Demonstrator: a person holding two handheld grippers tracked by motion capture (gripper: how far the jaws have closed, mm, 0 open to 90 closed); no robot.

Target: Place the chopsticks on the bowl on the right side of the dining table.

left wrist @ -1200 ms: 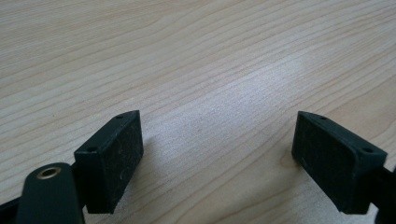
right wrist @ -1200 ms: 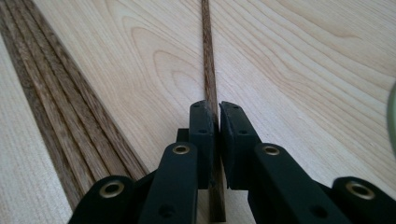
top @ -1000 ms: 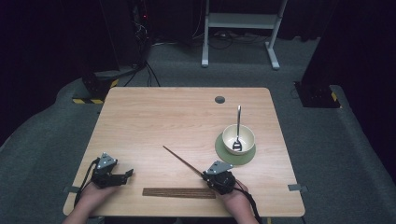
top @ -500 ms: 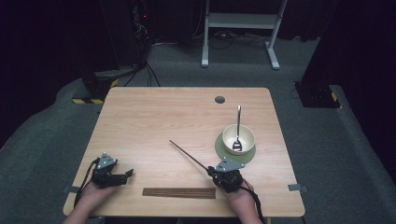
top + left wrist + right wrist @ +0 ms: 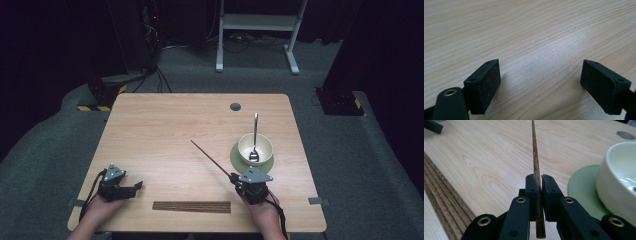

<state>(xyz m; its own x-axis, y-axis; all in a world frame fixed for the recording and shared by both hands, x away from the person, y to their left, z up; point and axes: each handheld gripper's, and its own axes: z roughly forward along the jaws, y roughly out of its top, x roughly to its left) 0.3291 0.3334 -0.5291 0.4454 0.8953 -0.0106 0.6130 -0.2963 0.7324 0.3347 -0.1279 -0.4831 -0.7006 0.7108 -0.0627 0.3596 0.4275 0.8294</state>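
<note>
Your right gripper [image 5: 538, 182] clenches one chopstick [image 5: 535, 157] near its thick end, just beside the bowl [image 5: 255, 148], ready to carry; your left gripper [image 5: 540, 82] rests released.

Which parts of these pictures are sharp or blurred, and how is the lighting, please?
High view: the table is evenly lit, the room around it dark. Right gripper view: the chopstick is sharp at the right tool, the bowl soft. Left gripper view: pale glare on the wood, soft shadows beneath the pads.
</note>
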